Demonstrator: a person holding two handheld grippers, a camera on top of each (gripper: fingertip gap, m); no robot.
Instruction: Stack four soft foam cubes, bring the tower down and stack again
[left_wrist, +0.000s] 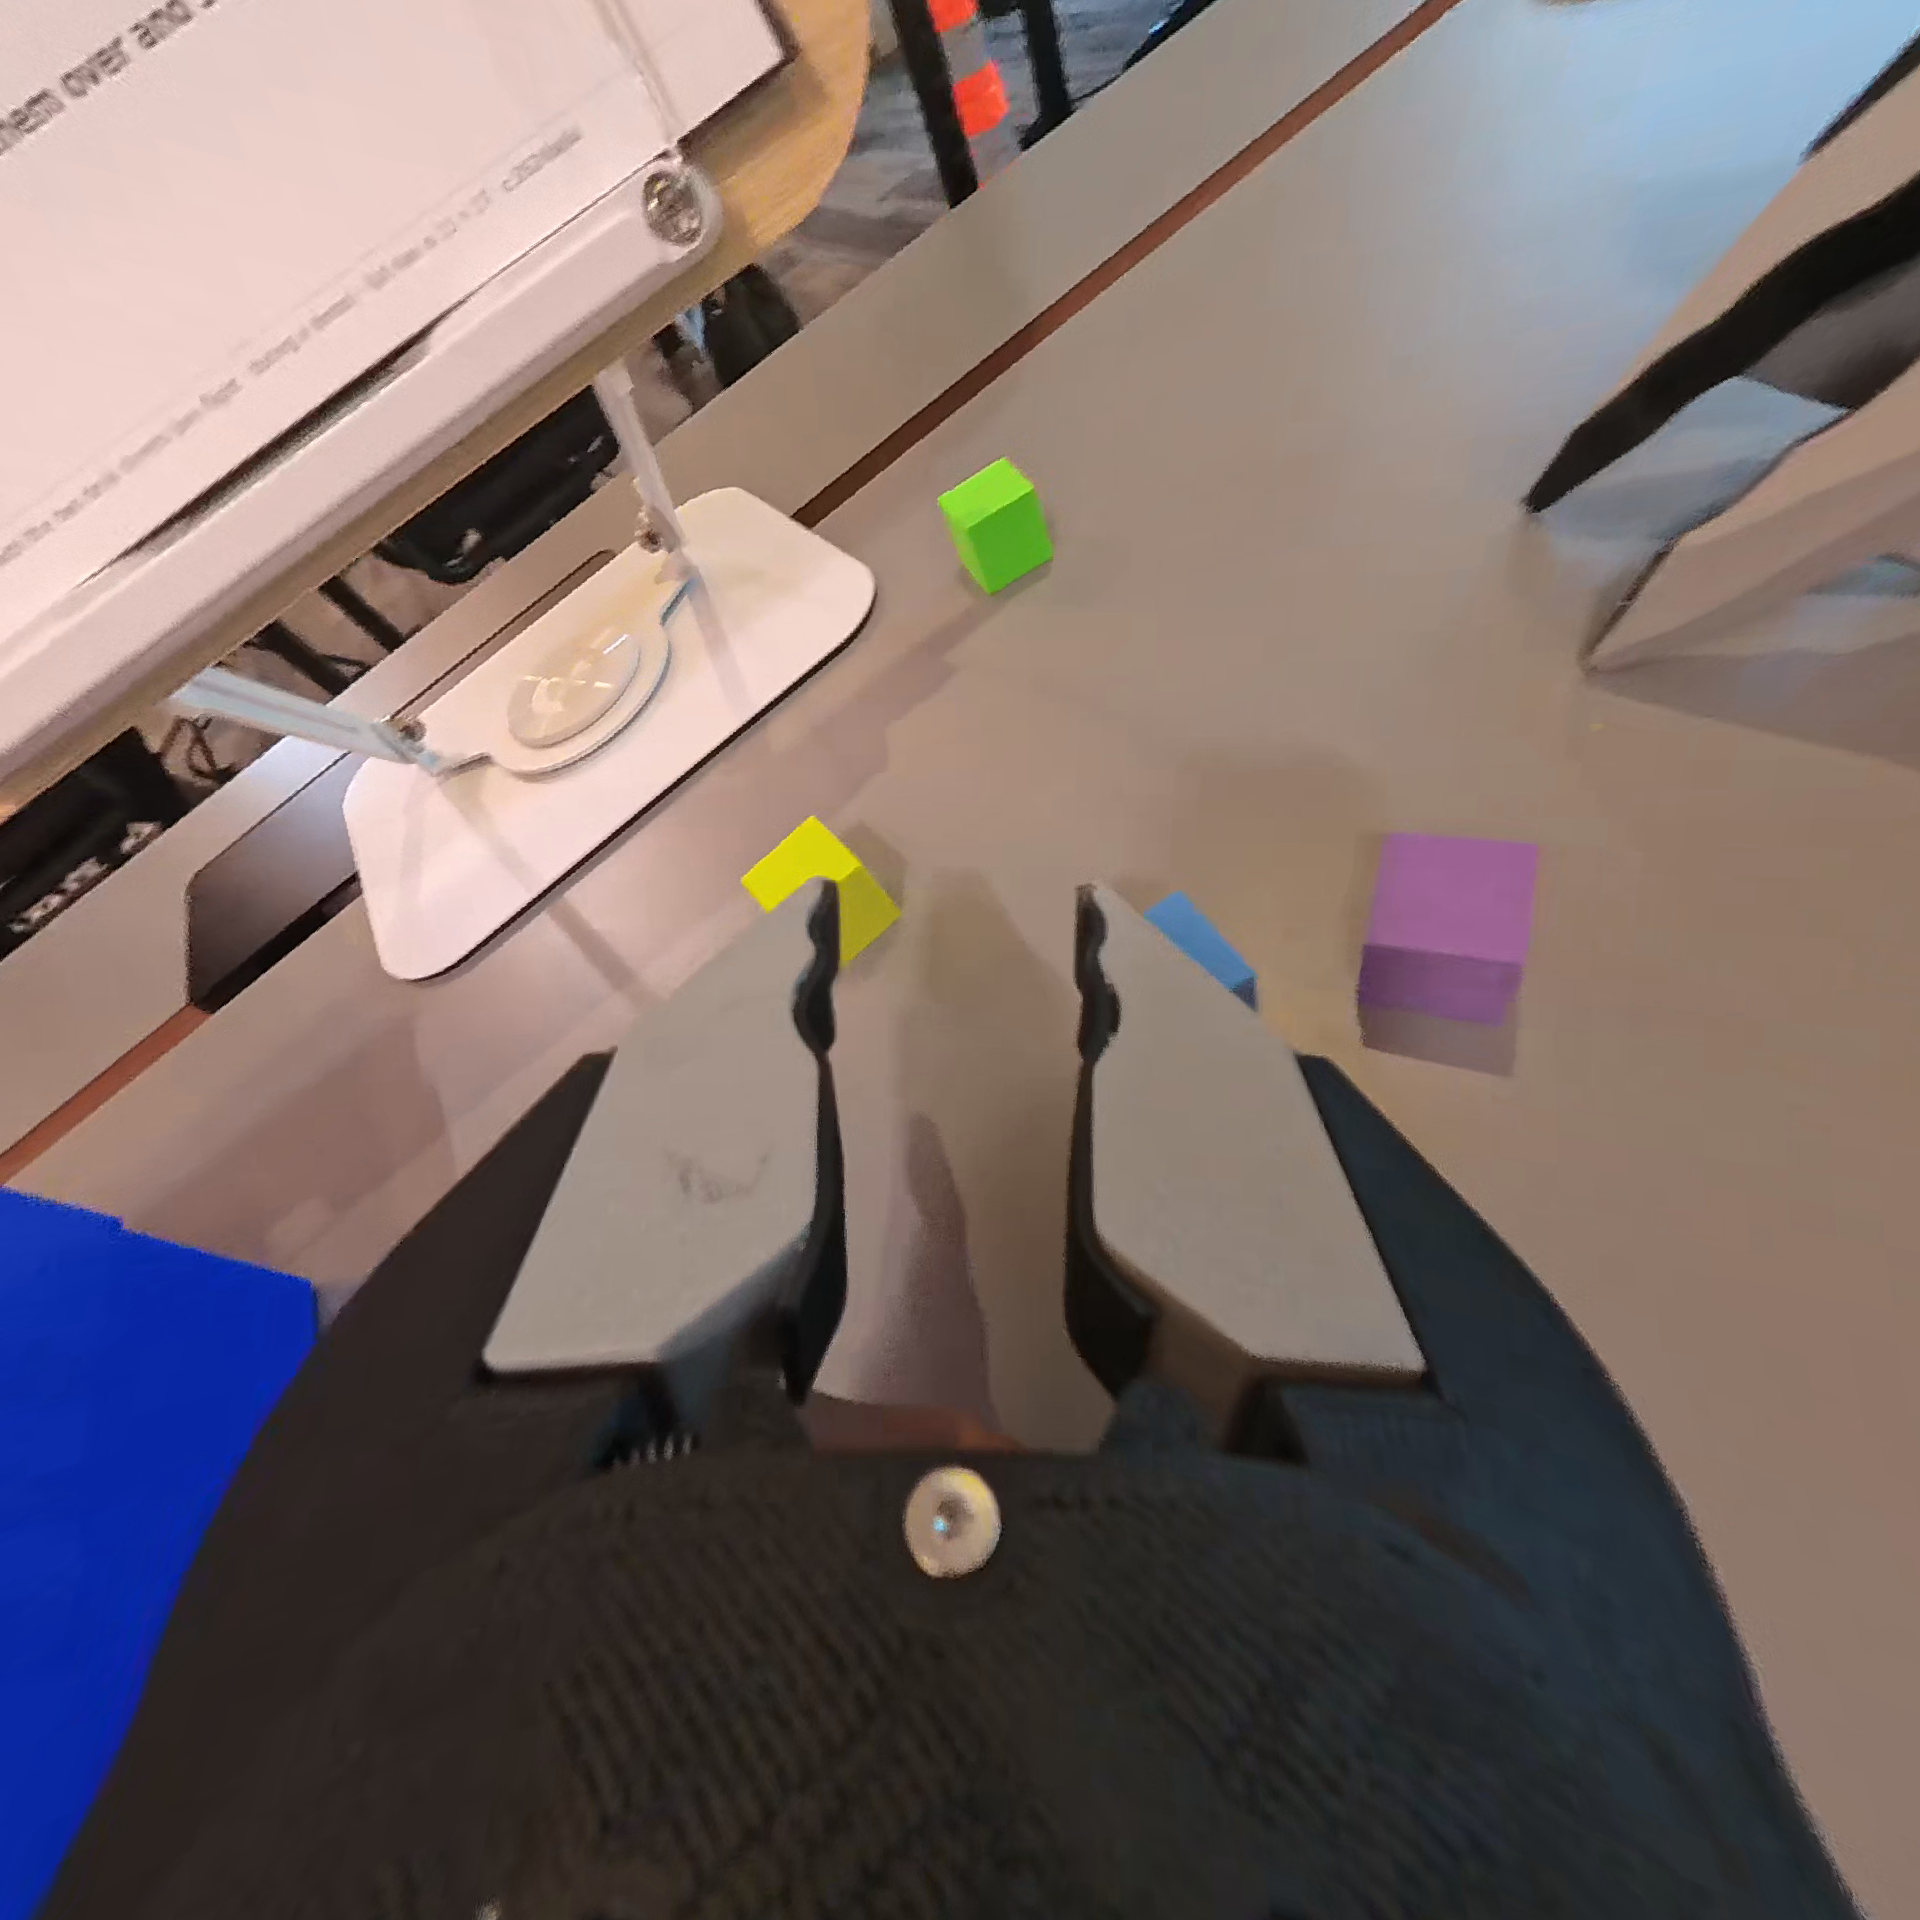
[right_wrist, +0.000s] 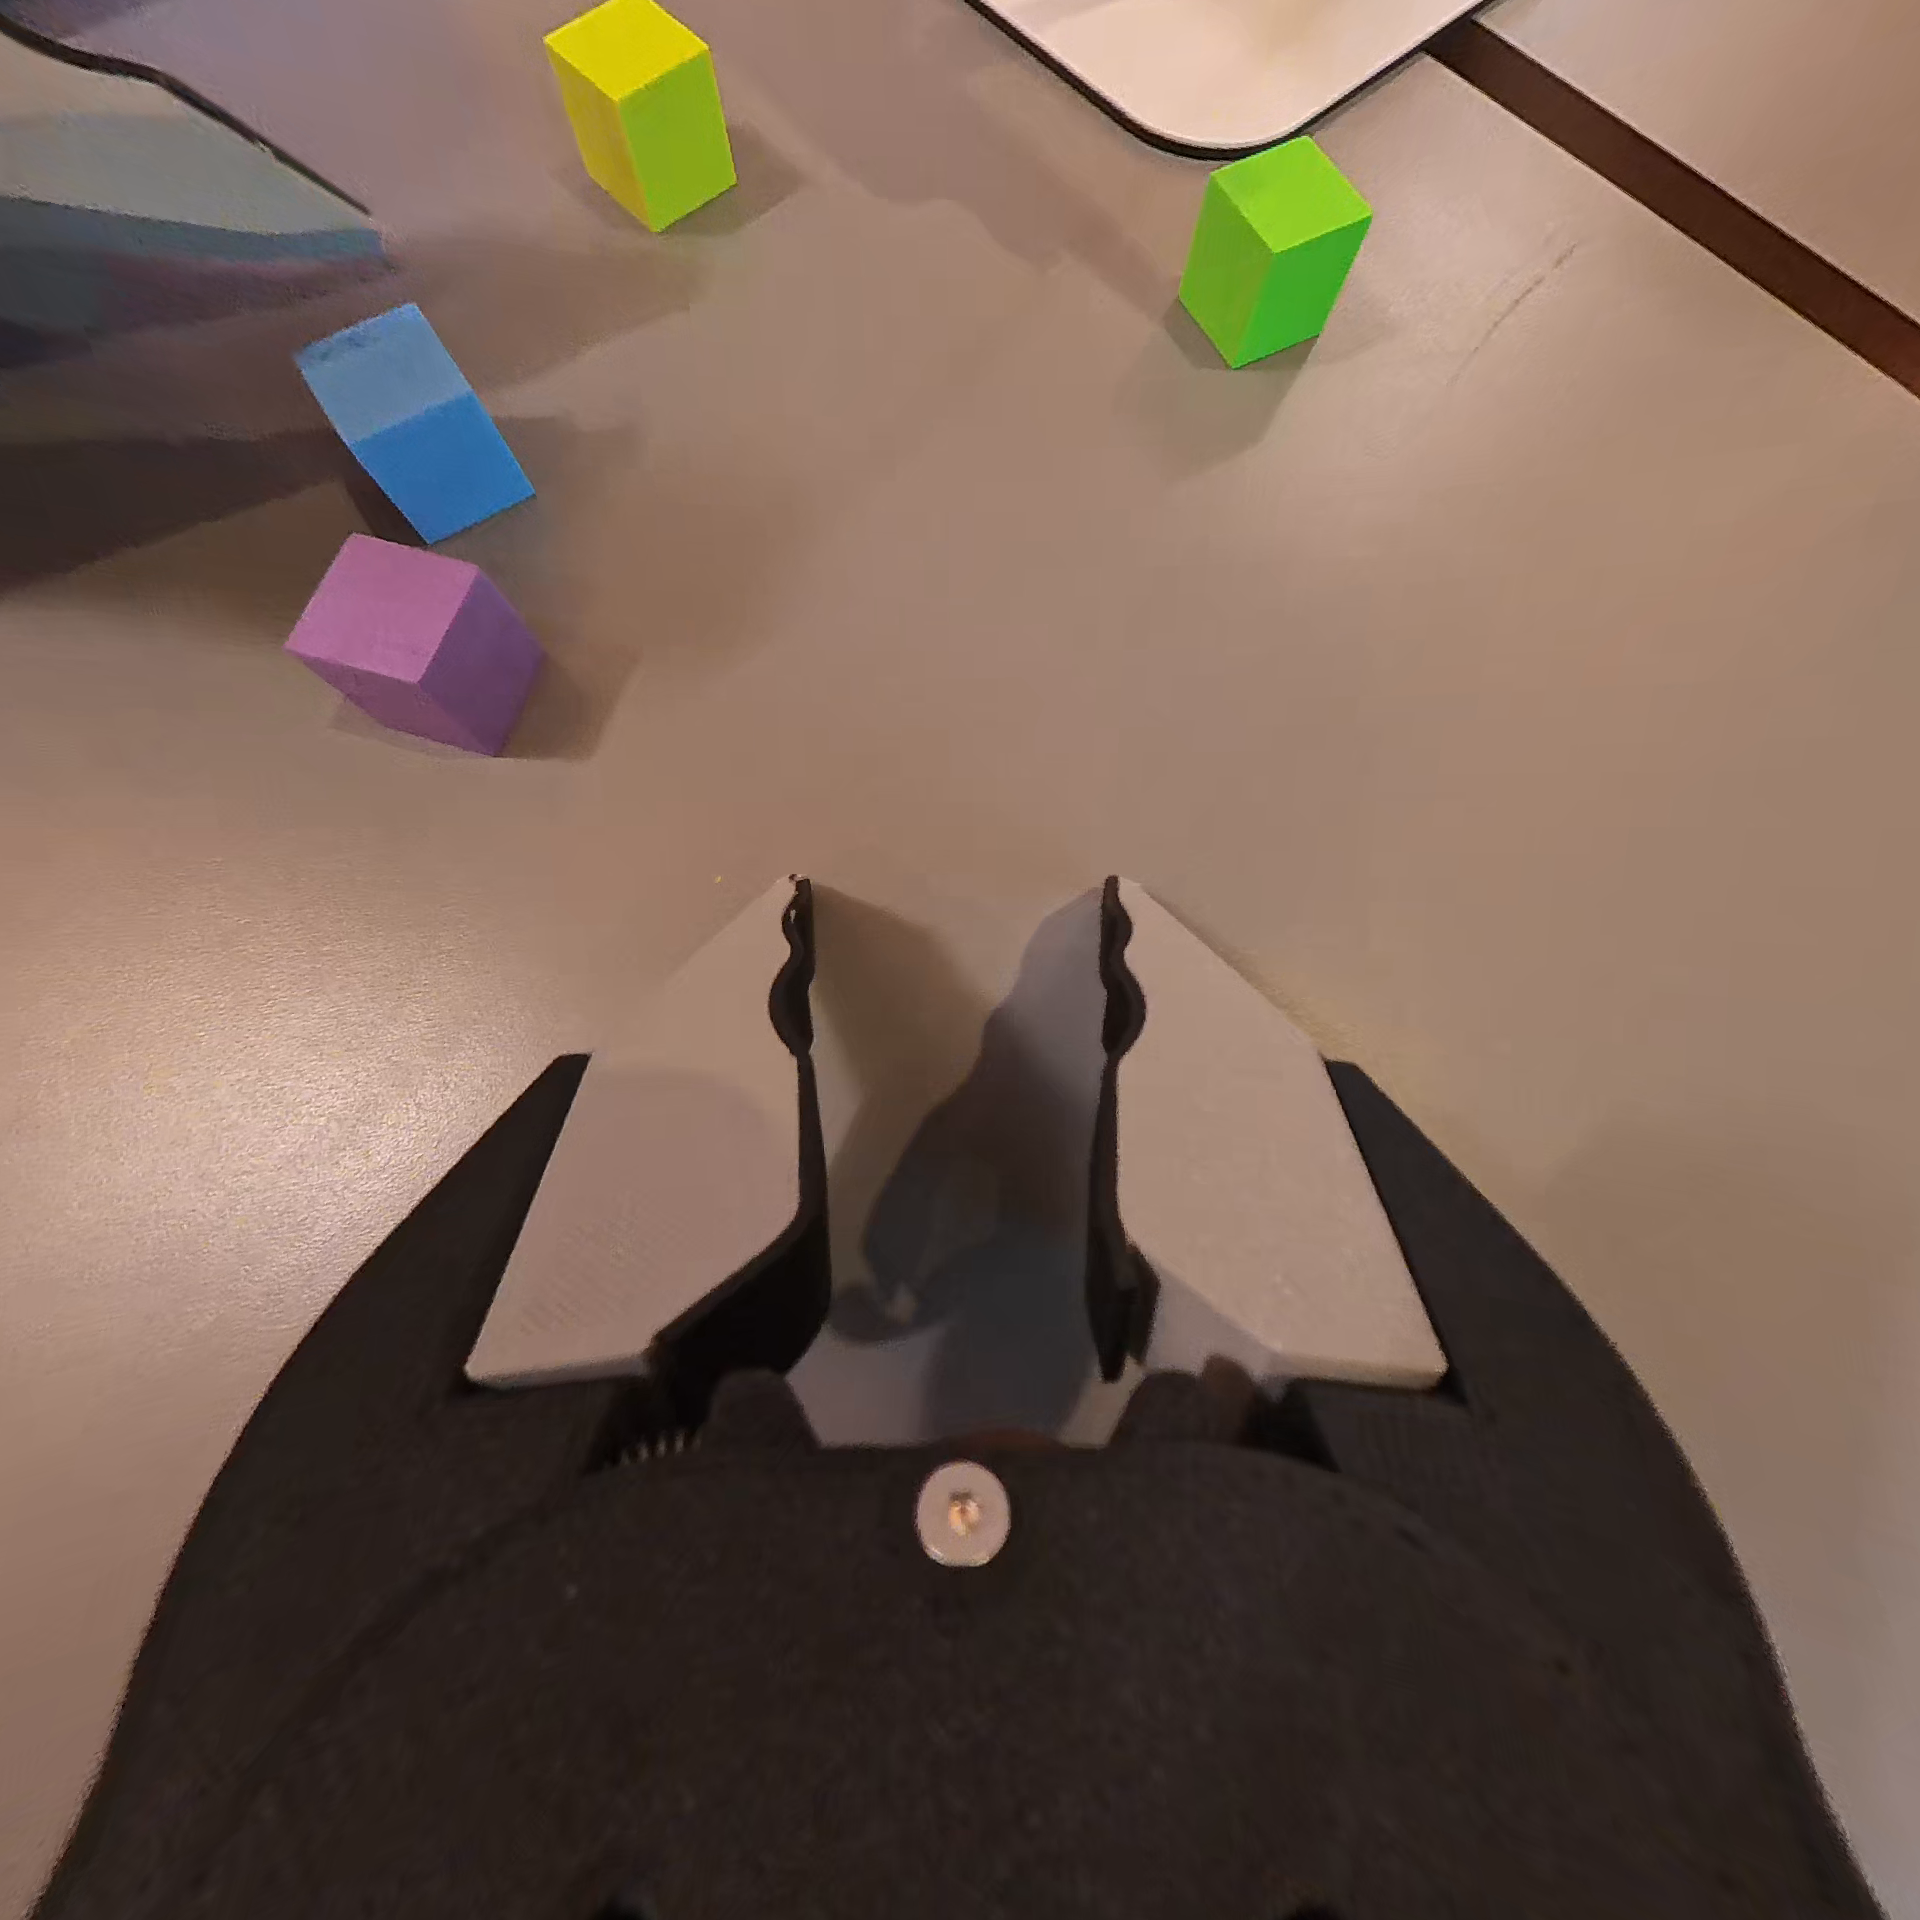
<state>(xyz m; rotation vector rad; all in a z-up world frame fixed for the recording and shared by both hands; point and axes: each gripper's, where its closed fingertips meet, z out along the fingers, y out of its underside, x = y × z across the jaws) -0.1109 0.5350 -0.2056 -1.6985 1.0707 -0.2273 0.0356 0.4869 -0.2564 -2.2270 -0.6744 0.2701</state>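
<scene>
Right wrist view: four cubes (right_wrist: 416, 644) are seen scattered unstacked on the desk (right_wrist: 1143, 675), both claws (right_wrist: 953, 883) parted and empty, so one cube must be gripped first

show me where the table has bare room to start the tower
Widest bare patch: ahead of the right gripper, bordered by the purple cube and green cube. Crowded on the left, where blue cube, purple and yellow cube cluster near the left gripper.

On the flat grey table (right_wrist: 1143, 675), four foam cubes lie singly: the purple foam cube (right_wrist: 416, 644) just before the blue foam cube (right_wrist: 416, 426), the yellow foam cube (right_wrist: 644, 109) farther back, the green foam cube (right_wrist: 1273, 255) well right, near the white flat stand base (right_wrist: 1226, 73).
</scene>
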